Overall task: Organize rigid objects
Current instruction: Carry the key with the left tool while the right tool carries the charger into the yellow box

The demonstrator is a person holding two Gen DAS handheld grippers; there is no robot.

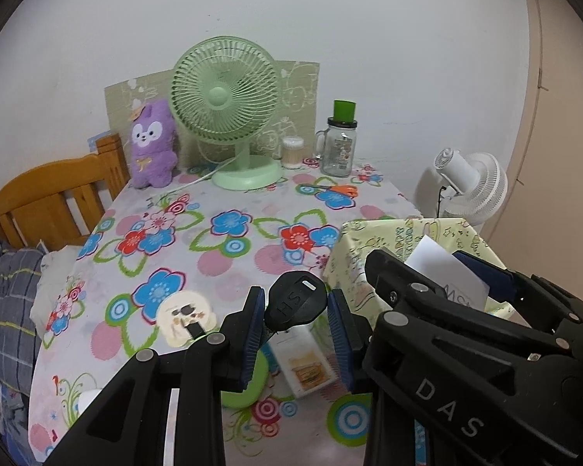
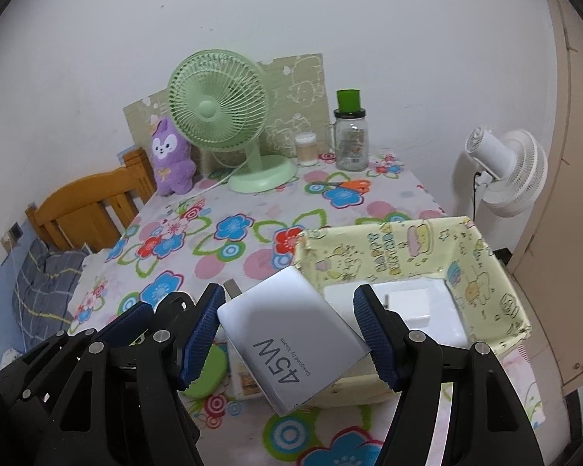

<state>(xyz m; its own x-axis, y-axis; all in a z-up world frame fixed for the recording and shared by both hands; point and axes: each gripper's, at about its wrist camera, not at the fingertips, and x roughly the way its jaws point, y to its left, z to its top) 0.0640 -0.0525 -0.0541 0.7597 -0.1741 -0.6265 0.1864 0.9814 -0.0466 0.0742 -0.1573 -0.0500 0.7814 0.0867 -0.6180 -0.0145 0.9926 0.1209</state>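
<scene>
Charger (image 2: pixel 291 343), white and marked 45W, is clamped between the blue pads of the right gripper (image 2: pixel 291 339) and held tilted above the near left corner of the yellow fabric basket (image 2: pixel 482 268). A metal prong is seen poking out at the charger's upper left. Inside the basket, white boxes (image 2: pixel 416 303) are lying on the bottom.

Over on the left gripper (image 1: pixel 296 336), a black key head (image 1: pixel 296 302) stamped HST is pinched between the pads (image 1: pixel 252 343); the blade is hidden below. From this view the right gripper (image 1: pixel 439 303) is seen just beside it on the right, over the basket (image 1: pixel 353 248). Beneath the left gripper, a small white carton (image 1: pixel 303 365) and a green round lid (image 1: pixel 248 388) are lying on the floral tablecloth (image 1: pixel 221 256), with a cream-coloured flat piece (image 1: pixel 182 318) just to the left.

Further back, orange-handled scissors (image 1: pixel 334 189) are lying flat near the far edge. Along the wall are lined up a purple plush toy (image 1: pixel 151 143), a green desk fan (image 1: pixel 225 108), a tub of cotton swabs (image 1: pixel 292 151) and a glass mug jar (image 1: pixel 339 147) with a green cup standing on its lid. A white fan (image 1: pixel 470 182) stands beyond the table on the right, and a wooden bed frame (image 1: pixel 54 198) is seen to the left.
</scene>
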